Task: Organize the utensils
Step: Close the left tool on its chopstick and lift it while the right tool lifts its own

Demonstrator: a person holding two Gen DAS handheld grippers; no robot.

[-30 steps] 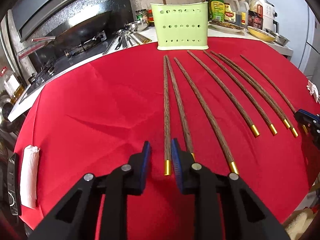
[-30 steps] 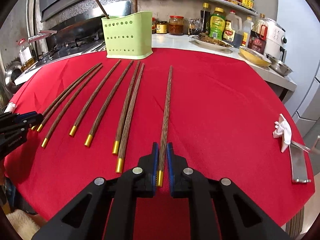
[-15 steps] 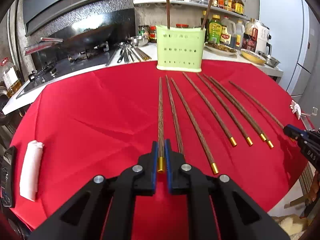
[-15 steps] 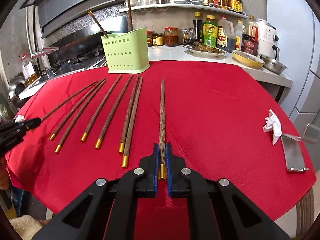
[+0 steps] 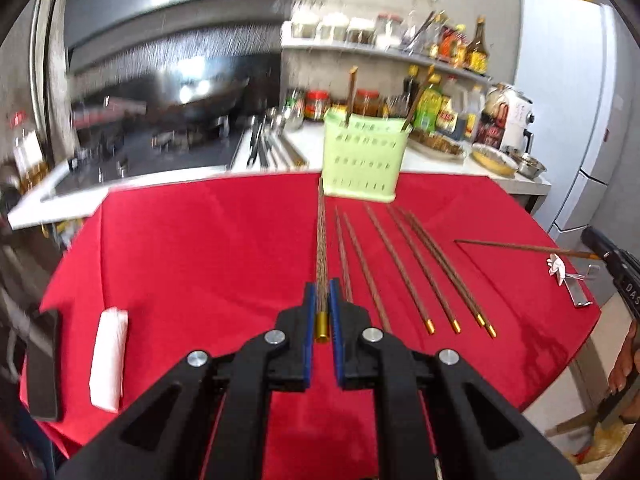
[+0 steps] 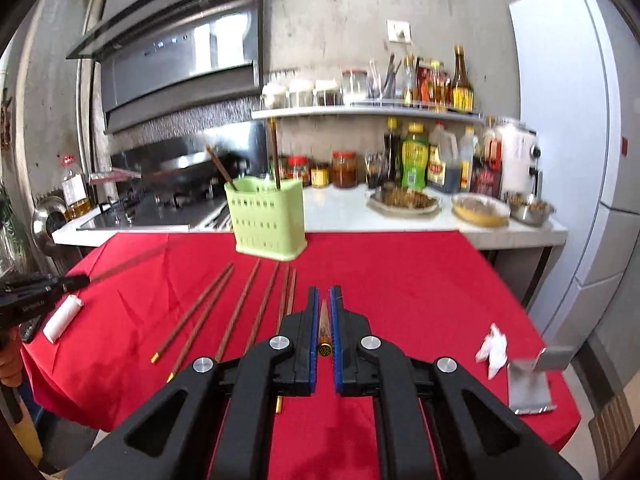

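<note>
Chopsticks are the business at hand: one dark wooden chopstick (image 5: 322,256) is clamped between the blue pads of the left gripper (image 5: 322,312), its gold cap nearest the camera and its shaft running straight ahead, lifted off the red cloth and aimed toward the holder. The right gripper (image 6: 324,316) is likewise closed on a second chopstick (image 6: 323,322), seen almost end-on in its own view (only the gold cap and a short foreshortened stretch show). Just beyond the grippers, five more chopsticks (image 5: 404,268) lie loose on the red-covered surface (image 5: 200,248), roughly parallel, gold ends toward the near edge. A white rolled cloth (image 5: 109,356) rests near the left edge, and a crumpled white tissue (image 6: 493,346) beside a metal stand (image 6: 530,384) on the right. Farther back, at the far edge of the surface, stands the green perforated holder (image 6: 266,218) with two chopsticks upright inside. Behind it the kitchen worktop carries jars, sauce bottles (image 6: 416,158) and a wok.
</note>
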